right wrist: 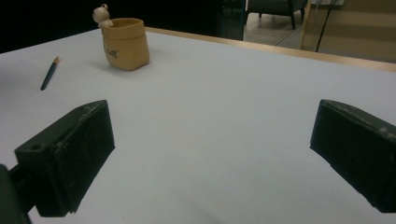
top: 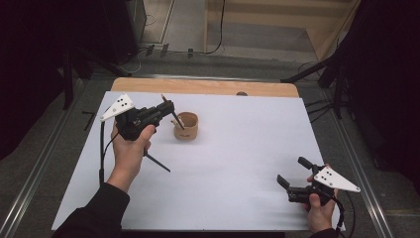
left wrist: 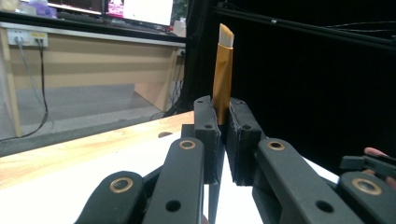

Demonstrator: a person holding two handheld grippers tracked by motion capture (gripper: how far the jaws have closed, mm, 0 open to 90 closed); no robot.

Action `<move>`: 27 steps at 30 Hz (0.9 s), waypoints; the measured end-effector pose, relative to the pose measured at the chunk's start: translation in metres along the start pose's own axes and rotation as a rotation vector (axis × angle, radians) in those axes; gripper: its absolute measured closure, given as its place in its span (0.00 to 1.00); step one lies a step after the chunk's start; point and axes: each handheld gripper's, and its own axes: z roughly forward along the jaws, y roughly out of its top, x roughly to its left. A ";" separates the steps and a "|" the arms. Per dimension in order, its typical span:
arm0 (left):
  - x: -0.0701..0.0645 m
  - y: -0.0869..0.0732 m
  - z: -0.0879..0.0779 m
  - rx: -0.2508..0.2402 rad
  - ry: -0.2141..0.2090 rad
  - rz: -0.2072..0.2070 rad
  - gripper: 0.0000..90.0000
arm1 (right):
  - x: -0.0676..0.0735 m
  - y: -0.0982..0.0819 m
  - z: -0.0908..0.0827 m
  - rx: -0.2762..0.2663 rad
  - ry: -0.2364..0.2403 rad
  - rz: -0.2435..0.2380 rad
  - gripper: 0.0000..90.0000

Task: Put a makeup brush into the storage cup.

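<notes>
**A:** Looking at the high view, the left gripper [top: 166, 106] is held up off the table [top: 237, 163], just left of the little tan pot [top: 186, 126]. It's clamped tight on a brush [top: 171, 115]. In the left gripper view you can see the gold ferrule and pale bristle tip of it sticking up out of the jaws, and the dark handle hanging down below them.

**B:** Yep, pinched right at the ferrule. And the other one?

**A:** The right gripper [top: 292, 176] sits low near the front right corner of the white sheet, jaws spread wide with nothing in them.

**B:** Its own view shows the pot [right wrist: 125, 43] far off, a small round figure poking over the rim. A green pencil [right wrist: 49, 73] lies flat on the sheet to its left, apart from it.

**A:** The same pencil [top: 158, 162] shows under the left hand [top: 130, 151] from above.
</notes>
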 end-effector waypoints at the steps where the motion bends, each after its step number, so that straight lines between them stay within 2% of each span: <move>1: 0.001 0.001 0.001 0.001 0.006 0.003 0.94 | 0.000 0.000 0.000 -0.001 -0.001 -0.001 0.00; 5: 0.002 0.003 0.007 -0.004 0.020 0.007 0.94 | 0.001 0.000 0.000 0.001 0.002 -0.005 0.00; 17: 0.007 0.005 0.032 0.046 0.069 0.039 0.94 | 0.000 -0.001 0.000 -0.006 -0.006 -0.004 0.00; 27: 0.013 -0.004 0.049 0.068 0.099 0.041 0.94 | 0.000 0.000 -0.001 -0.013 -0.008 -0.004 0.00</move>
